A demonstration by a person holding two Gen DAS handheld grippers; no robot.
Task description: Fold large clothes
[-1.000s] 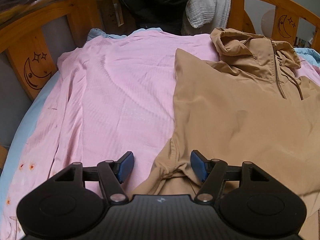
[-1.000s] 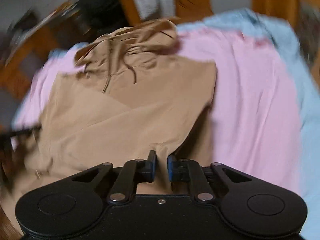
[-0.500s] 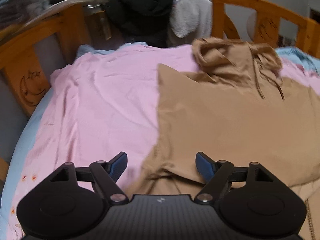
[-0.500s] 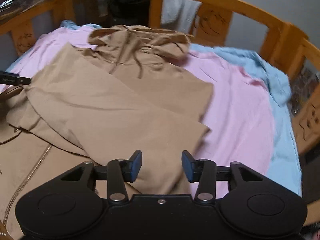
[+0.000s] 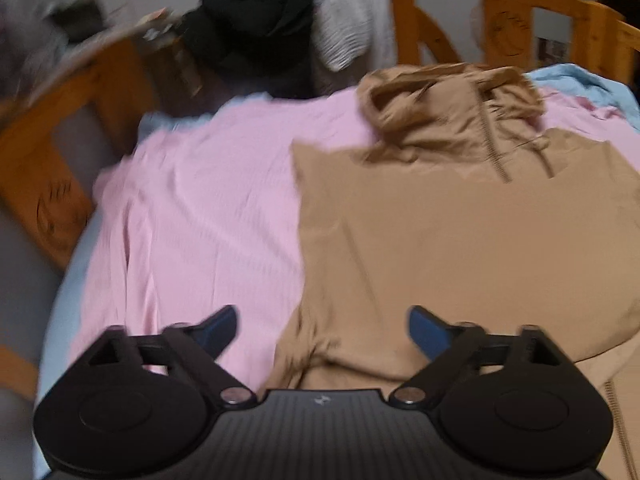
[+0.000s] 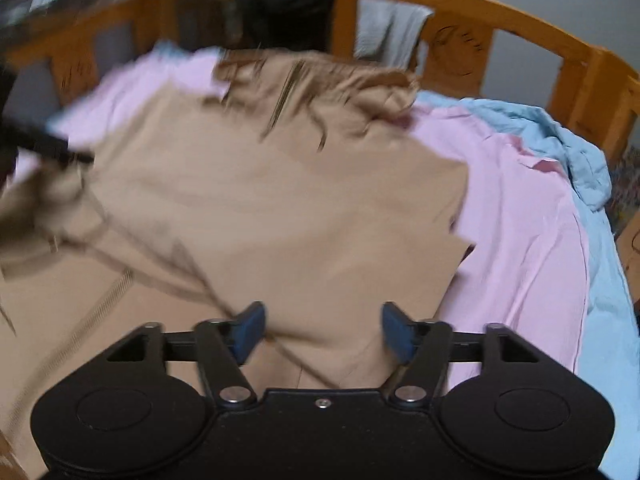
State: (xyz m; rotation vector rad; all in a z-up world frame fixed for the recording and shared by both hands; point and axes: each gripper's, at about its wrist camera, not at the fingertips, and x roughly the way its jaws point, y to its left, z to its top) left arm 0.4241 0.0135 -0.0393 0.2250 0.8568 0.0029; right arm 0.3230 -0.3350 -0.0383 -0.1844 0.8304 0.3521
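Tongs of left gripper (image 5: 322, 326) and right gripper (image 6: 323, 330) gape empty above the half-folded tan zip-up hooded jacket (image 5: 460, 240), seemingly free to regrasp.

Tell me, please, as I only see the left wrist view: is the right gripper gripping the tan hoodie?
Observer: No, the right gripper is open, its fingers spread apart over the tan hoodie.
Operator: Thank you. What lies past the hoodie's right edge?
Observer: That edge rests on the pink sheet, and a crumpled blue blanket is bunched beyond it, next to the wooden rail.
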